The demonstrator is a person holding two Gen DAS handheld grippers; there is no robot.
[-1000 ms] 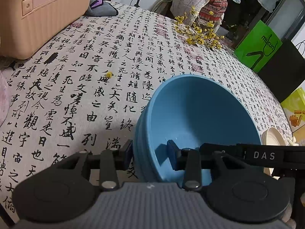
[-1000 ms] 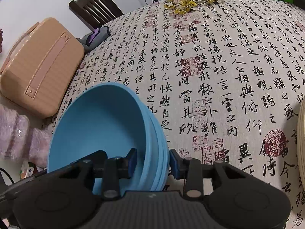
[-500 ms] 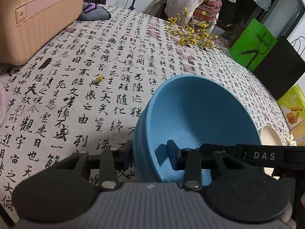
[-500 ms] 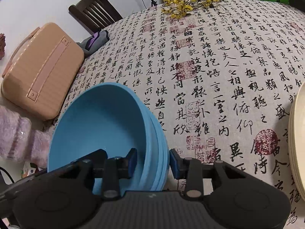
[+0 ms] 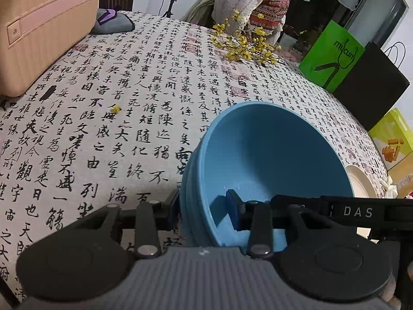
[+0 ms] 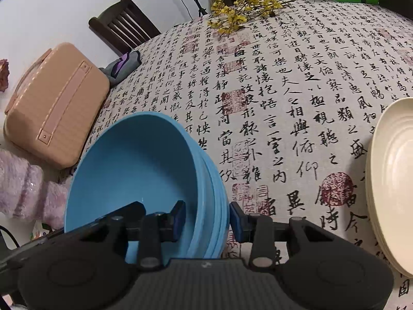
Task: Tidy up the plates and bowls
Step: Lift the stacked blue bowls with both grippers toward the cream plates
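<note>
You had both grippers clamped on the stack of blue bowls (image 5: 271,160), left gripper (image 5: 204,213) and right gripper (image 6: 207,218) each pinching a rim wall, stack above the tablecloth (image 6: 284,90). Best kept level, even grip, eased toward the cream plates (image 6: 395,180) beside it.

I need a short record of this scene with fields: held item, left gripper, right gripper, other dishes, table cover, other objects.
held item: stack of blue bowls, tilted, above the table
left gripper: shut on the stack's rim, one finger inside, one outside
right gripper: shut on the opposite rim, same way
other dishes: stack of cream plates at the right
table cover: calligraphy tablecloth
other objects: peach case, yellow flower sprig, green bag
</note>
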